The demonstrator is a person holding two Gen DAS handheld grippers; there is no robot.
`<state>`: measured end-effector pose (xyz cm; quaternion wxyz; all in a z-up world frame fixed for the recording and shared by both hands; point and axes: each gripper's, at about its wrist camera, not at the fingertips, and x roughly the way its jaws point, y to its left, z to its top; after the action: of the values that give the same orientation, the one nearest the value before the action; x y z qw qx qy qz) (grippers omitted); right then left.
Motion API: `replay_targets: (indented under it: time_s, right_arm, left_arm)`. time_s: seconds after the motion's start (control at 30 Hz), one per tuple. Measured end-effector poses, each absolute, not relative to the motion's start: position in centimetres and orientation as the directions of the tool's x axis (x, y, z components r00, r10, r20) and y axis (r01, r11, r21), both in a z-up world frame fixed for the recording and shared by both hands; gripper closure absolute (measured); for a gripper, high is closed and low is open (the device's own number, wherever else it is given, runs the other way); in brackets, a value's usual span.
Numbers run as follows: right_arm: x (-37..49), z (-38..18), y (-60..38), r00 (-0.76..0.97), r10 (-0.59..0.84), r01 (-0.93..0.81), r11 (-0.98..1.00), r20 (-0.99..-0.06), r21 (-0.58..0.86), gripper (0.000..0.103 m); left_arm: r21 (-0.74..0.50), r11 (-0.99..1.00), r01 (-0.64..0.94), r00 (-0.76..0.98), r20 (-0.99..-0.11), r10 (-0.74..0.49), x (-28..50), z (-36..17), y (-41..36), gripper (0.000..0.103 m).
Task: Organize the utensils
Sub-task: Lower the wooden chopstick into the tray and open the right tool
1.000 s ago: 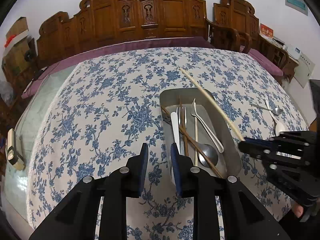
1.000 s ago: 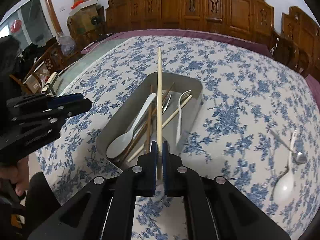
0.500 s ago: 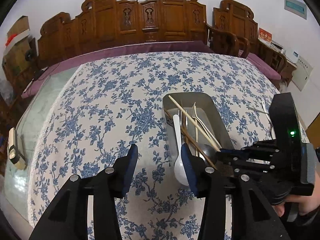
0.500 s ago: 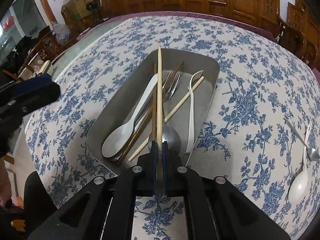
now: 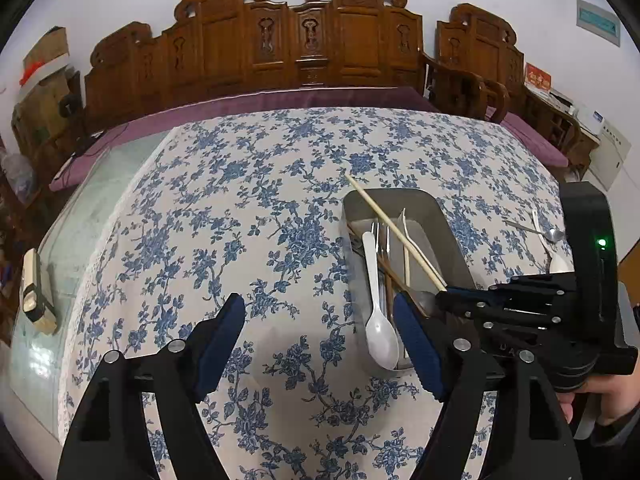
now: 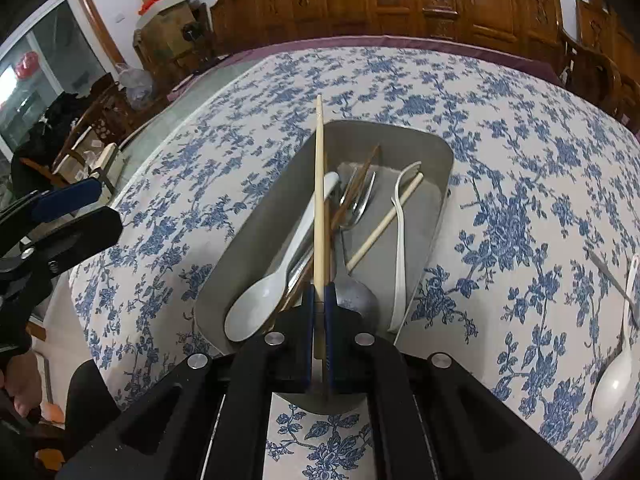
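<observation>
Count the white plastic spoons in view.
2: one white plastic spoon lies in the grey metal tray, one white plastic spoon on the floral tablecloth right of it. Others may hide under the utensils.

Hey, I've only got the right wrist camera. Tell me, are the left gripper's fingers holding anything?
Observer: No. The left gripper is open. Its fingers have just been opening, with only the tablecloth showing between them.
Operator: Where is it relative to the tray?
Observer: In the left wrist view its right finger sits in front of the metal tray's near end, beside the white spoon.
Operator: Does my gripper look powered?
Observer: Yes. A green light glows on the body of the right gripper, which grips the pale chopstick.
</observation>
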<state>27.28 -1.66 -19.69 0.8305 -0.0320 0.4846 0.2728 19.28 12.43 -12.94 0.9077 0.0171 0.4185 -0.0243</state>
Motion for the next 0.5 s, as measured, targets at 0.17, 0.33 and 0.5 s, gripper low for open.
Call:
replay_targets:
  time_s: [0.17, 0.33, 0.5]
  right_arm:
    - [27.56, -20.02, -1.96, 0.383, 0.385, -0.459, 0.868, -0.840, 0.189, 0.097]
    - [27.42, -19.89, -1.95, 0.386, 0.416, -0.471, 0.856, -0.823, 0.211, 0.096]
    - [27.08, -19.52, -2.07, 0.388, 0.441, -0.494, 0.841, -0.809, 0.222, 0.096]
  left_arm:
    - [0.005, 0.998, 0.061, 0.648, -0.761, -0.036, 19.27, -13.09, 12.38, 0.018]
    - [0.000, 0.998, 0.064, 0.644, -0.764, -0.041, 19.30, -13.33, 12.33, 0.015]
    - [0.000, 0.998, 0.061, 0.639, -0.768, -0.039, 19.35, -13.51, 12.27, 0.014]
